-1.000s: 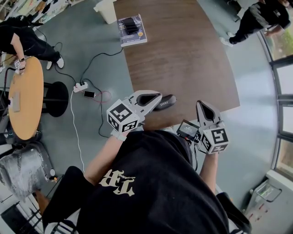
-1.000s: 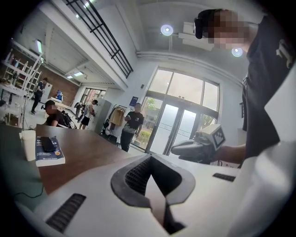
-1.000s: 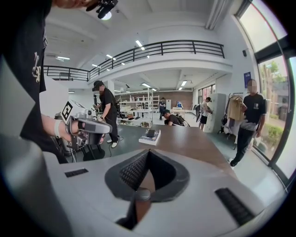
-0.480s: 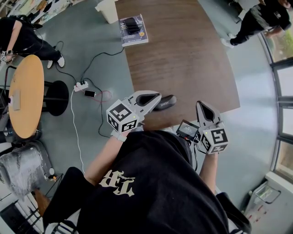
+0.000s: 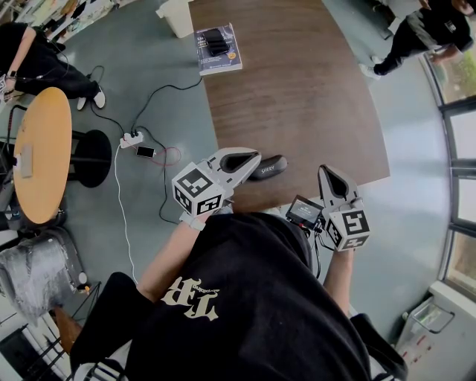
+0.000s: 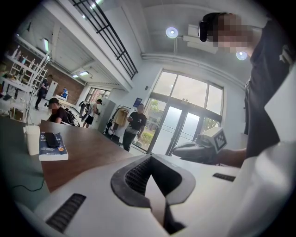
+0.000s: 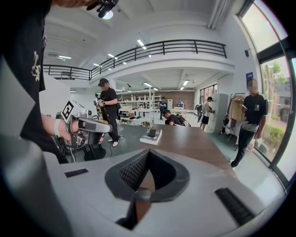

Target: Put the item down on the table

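A black oblong item [image 5: 269, 167] with white lettering lies on the brown wooden table [image 5: 297, 89] close to its near edge. My left gripper [image 5: 257, 158] points at it from the left with its tips right beside it; whether they touch I cannot tell. In the left gripper view the left gripper [image 6: 150, 158] is shut with nothing between its pads, and the item is hidden below it. My right gripper [image 5: 328, 170] hovers at the table's near edge, to the right of the item. It is shut and empty in its own view [image 7: 147, 153].
A book [image 5: 219, 48] with a dark thing on it lies at the table's far left corner, beside a white bin [image 5: 172, 16]. On the floor at left are a round orange table [image 5: 41, 156], a black stool [image 5: 93, 158], a power strip [image 5: 132, 140] and cables. People stand around.
Neither gripper has moved and the black item lies where it was. Only a person by the round table at the far left has shifted.
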`<state>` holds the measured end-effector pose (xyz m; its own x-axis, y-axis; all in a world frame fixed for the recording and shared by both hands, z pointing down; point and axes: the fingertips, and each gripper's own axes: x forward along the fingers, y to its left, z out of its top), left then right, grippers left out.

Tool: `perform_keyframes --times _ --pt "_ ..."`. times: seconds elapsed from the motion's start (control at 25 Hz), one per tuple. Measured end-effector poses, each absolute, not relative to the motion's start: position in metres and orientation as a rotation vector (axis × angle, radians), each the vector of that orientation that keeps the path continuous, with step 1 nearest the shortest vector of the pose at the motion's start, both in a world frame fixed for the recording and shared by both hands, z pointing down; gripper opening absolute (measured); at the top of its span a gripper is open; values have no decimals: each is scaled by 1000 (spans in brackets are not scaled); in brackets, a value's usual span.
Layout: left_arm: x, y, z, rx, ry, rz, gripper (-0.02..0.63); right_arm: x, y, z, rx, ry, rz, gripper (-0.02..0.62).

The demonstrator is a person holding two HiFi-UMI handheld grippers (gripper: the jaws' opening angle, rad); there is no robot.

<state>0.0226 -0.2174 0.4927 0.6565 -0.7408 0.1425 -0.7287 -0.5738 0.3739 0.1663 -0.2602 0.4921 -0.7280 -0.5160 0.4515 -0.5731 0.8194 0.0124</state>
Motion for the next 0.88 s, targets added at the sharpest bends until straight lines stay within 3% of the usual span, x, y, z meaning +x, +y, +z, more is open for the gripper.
perform_keyframes --times 0.88 --pt "23 -212 498 2456 -1162 -38 6 167 -257 493 811 -2563 176 -11"
